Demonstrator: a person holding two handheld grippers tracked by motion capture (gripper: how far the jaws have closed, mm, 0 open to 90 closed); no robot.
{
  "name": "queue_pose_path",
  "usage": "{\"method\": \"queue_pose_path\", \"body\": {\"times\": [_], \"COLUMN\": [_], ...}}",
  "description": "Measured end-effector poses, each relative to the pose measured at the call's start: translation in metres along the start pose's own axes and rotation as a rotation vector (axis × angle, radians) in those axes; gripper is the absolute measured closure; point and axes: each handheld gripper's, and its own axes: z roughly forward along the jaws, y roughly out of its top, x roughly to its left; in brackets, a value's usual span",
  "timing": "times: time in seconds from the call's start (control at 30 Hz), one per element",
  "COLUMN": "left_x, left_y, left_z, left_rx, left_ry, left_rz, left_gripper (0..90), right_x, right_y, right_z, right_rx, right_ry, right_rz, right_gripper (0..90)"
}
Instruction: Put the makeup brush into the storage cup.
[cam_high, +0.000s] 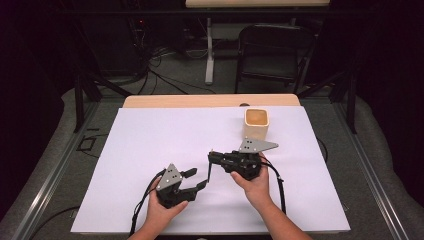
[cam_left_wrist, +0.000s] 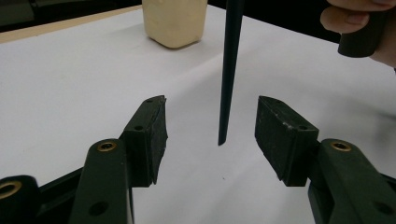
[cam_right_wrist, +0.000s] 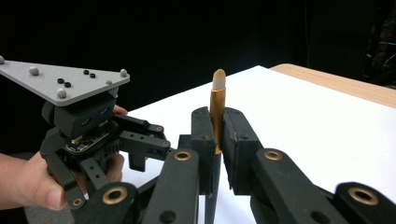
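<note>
Right claw pinches a paintbrush, its handle hidden below.

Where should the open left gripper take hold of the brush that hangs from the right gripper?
Probably on the thin dark handle, above its pointed tip. It hangs upright between the left gripper's open jaws, so close level from both sides. The right gripper clamps the gold ferrule.

We counted two grippers, left and right, one brush, one cup, one white sheet, one table, and one chair.
</note>
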Motion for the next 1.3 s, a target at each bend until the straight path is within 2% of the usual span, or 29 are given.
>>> {"method": "queue_pose_path", "body": {"times": [0.17, 0.6, 0.73, 1.3], "left_x": [0.002, 0.003, 0.005, 0.011], "left_y": [-0.002, -0.004, -0.007, -0.008], "left_z": [0.000, -0.004, -0.005, -0.009], "left_rx": [0.011, 0.050, 0.037, 0.033], "left_ry": [0.014, 0.015, 0.015, 0.049], "left_rz": [-0.007, 0.021, 0.004, -0.004], "left_gripper": [42.6, 40.7, 40.7, 39.3], "right_x": [-0.002, -0.009, -0.011, -0.024], "right_y": [0.001, 0.003, 0.004, 0.008], "right_z": [-0.003, -0.011, -0.014, -0.033], "right_rx": [-0.005, -0.004, -0.011, -0.036], "right_ry": [-0.022, -0.073, -0.089, -0.161], "right_rz": [-0.008, -0.024, -0.025, -0.022], "right_gripper": [83.6, 83.6, 83.6, 83.6]}}
